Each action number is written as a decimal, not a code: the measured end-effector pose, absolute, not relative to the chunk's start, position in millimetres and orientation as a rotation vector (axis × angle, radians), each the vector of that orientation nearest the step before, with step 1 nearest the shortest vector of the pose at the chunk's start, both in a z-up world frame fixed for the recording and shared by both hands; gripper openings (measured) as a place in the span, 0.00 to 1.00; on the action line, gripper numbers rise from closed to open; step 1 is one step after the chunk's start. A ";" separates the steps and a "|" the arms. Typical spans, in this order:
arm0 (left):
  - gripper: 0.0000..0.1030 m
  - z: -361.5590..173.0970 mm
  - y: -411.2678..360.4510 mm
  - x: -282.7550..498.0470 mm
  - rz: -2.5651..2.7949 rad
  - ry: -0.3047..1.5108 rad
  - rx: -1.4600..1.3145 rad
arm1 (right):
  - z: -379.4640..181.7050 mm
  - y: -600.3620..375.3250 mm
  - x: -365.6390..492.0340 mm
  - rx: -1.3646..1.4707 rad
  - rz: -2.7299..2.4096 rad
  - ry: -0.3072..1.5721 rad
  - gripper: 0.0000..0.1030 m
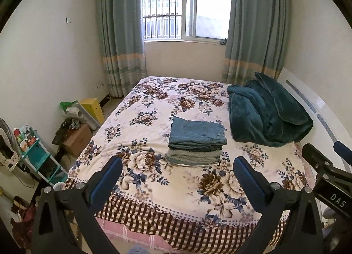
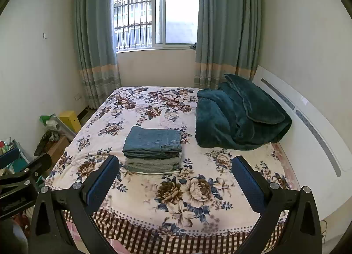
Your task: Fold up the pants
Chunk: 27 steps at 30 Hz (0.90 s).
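Note:
A stack of folded pants lies in the middle of the bed: blue jeans [image 1: 197,133] on top of a grey-green pair [image 1: 193,156]. It also shows in the right wrist view, the jeans [image 2: 153,143] over the grey pair [image 2: 151,164]. My left gripper [image 1: 177,167] is open and empty, held above the bed's near end, short of the stack. My right gripper [image 2: 175,166] is open and empty, at the same distance. The right gripper's body [image 1: 325,166] shows at the right edge of the left wrist view; the left gripper's body [image 2: 19,177] shows at the left edge of the right wrist view.
The bed has a floral cover [image 1: 154,104] with a checked hem. A dark teal blanket [image 1: 266,111] is heaped at the right by the white headboard [image 2: 308,126]. Boxes [image 1: 77,137], a teal shelf unit [image 1: 37,155] and clutter stand on the floor left of the bed. Curtains flank the window [image 1: 187,8].

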<state>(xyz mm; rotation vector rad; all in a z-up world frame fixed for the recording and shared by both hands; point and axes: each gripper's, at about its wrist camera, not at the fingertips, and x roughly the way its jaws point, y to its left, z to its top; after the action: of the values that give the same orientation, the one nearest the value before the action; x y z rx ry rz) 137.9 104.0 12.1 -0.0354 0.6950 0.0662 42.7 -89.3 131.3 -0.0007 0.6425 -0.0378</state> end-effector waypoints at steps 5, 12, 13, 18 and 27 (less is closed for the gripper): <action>1.00 13.0 104.4 137.3 0.070 0.693 -0.033 | 131.9 -88.5 41.2 -0.003 -0.032 0.644 1.00; 1.00 12.6 104.8 137.6 0.070 0.692 -0.032 | 130.6 -91.6 40.5 0.000 -0.024 0.647 1.00; 1.00 13.0 104.9 137.2 0.068 0.692 -0.032 | 130.5 -90.7 40.8 -0.001 -0.025 0.648 1.00; 1.00 14.4 107.4 132.5 0.075 0.691 -0.037 | 129.0 -91.1 40.0 -0.003 -0.022 0.651 1.00; 1.00 15.8 108.4 132.0 0.077 0.688 -0.034 | 126.3 -90.1 37.0 -0.005 -0.016 0.652 1.00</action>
<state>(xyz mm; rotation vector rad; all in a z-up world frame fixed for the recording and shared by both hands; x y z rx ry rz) 132.0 108.4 15.8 -0.0337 0.6878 0.0775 37.0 -90.1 126.3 -0.0048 0.6524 -0.0155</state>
